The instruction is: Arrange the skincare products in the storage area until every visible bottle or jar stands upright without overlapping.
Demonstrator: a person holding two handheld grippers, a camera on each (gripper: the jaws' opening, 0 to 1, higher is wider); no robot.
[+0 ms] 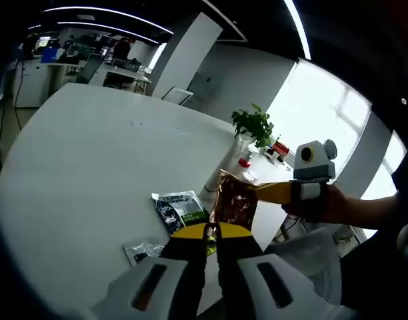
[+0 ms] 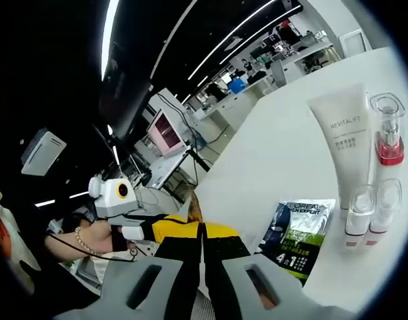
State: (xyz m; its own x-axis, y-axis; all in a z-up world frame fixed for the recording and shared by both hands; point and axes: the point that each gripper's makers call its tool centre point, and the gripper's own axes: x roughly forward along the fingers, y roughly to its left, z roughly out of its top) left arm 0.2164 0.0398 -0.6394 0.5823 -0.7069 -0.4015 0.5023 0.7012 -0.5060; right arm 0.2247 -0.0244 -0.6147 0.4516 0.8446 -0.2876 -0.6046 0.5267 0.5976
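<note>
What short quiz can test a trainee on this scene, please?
1. True or false: the white tube stands upright on the table.
2. What does the left hand-held gripper grip? A) brown sachet B) red-banded bottle C) plant
3. Which word is printed on the white tube?
Key: 1 false, it lies flat; 2 A; 3 REVITALIFT.
</note>
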